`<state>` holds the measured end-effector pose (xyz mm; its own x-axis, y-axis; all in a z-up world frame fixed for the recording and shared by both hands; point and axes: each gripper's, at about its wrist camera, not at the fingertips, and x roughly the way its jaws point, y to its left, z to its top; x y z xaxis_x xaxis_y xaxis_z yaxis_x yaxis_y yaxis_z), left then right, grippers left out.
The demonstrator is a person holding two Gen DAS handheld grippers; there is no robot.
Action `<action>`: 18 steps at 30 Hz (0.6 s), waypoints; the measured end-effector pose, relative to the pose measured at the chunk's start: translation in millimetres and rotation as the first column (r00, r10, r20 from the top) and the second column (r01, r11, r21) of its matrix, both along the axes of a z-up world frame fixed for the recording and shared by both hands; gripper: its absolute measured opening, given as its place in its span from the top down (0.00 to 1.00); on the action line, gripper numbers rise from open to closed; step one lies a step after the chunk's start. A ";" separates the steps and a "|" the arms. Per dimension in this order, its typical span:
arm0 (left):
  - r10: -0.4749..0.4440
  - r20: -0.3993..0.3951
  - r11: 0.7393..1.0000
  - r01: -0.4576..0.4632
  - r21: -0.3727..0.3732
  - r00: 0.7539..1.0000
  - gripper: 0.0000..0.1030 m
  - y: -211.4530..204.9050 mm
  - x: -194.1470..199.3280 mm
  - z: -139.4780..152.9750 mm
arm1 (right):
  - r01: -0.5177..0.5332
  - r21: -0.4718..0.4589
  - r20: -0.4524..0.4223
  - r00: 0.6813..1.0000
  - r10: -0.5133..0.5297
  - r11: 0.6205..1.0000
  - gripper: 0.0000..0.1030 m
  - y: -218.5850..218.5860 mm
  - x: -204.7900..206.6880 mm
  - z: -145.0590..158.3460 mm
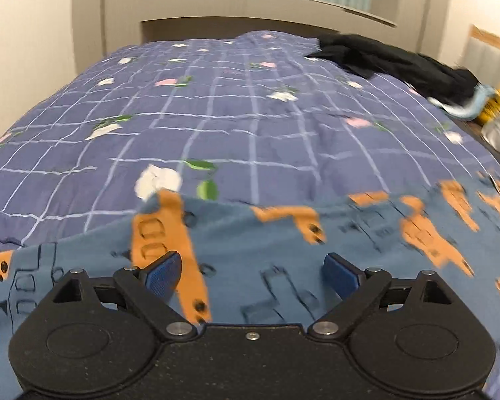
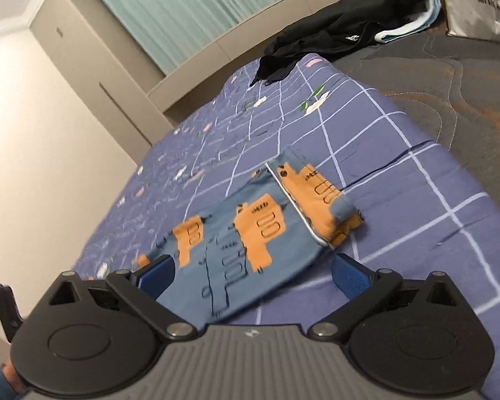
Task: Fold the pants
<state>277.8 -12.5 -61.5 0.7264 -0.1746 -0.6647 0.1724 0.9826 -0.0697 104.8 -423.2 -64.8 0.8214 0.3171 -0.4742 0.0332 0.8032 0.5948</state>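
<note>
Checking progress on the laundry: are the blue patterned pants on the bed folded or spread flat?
Folded. In the right wrist view the pants lie on the bedspread as a short layered bundle, waistband end doubled over on top.

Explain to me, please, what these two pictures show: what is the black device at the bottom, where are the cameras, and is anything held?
No robot is here. A person carries a hand-held gripper in each hand, and each has a camera looking forward along its two blue fingers. One picture comes from the left hand-held gripper, the other from the right hand-held gripper. Both stand open and hold nothing. Before them, blue pants with an orange print lie on a checked purple bedcover. In the right view they look partly folded. Dark clothes lie farther back near the headboard.
</note>
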 end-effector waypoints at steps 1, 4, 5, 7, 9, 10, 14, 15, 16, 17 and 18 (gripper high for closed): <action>0.010 0.004 1.000 -0.010 0.000 1.000 0.09 0.6 4.7 0.1 | 0.014 0.002 0.007 1.000 -0.014 1.000 0.02 0.2 1.1 -1.4; 0.044 0.004 0.999 -0.044 0.013 0.999 0.09 3.3 15.2 1.5 | 0.062 -0.025 0.022 0.998 -0.061 0.998 0.06 3.0 1.5 -4.7; 0.054 0.001 0.999 -0.054 0.005 0.999 0.09 3.2 15.6 4.1 | 0.078 -0.030 0.026 0.997 -0.077 0.996 0.09 3.9 1.6 -5.6; 0.062 0.007 0.998 -0.061 -0.020 0.998 0.07 -0.3 9.5 8.8 | 0.111 -0.041 0.030 0.993 -0.110 0.993 0.15 6.1 0.3 -6.5; 0.037 0.015 0.998 -0.036 -0.055 0.999 0.04 -6.4 0.3 13.2 | 0.149 -0.039 0.033 0.989 -0.148 0.988 0.24 4.6 -0.7 -8.6; 0.011 0.023 0.997 -0.010 -0.073 1.000 0.02 -12.1 -7.0 15.5 | 0.170 -0.030 0.030 0.985 -0.169 0.985 0.26 3.0 -1.5 -9.8; -0.097 0.059 0.990 0.103 -0.102 0.994 0.01 -41.1 -27.5 16.3 | 0.254 0.016 0.018 0.967 -0.255 0.967 0.40 -3.8 -6.4 -14.2; -0.119 0.061 0.987 0.125 -0.101 0.991 0.01 -48.1 -30.4 15.0 | 0.269 0.023 0.014 0.963 -0.269 0.963 0.41 -4.8 -6.8 -15.4; -0.142 0.059 0.984 0.147 -0.097 0.988 0.01 -56.6 -32.1 12.8 | 0.282 0.034 0.009 0.959 -0.283 0.959 0.42 -5.8 -6.5 -16.3; -0.150 0.052 0.984 0.154 -0.090 0.987 0.01 -63.0 -32.9 10.3 | 0.295 0.044 0.007 0.955 -0.295 0.954 0.43 -6.6 -6.6 -16.8; -0.151 0.043 0.984 0.154 -0.085 0.988 0.01 -67.8 -32.7 7.4 | 0.308 0.052 0.003 0.951 -0.308 0.950 0.47 -7.7 -7.0 -17.3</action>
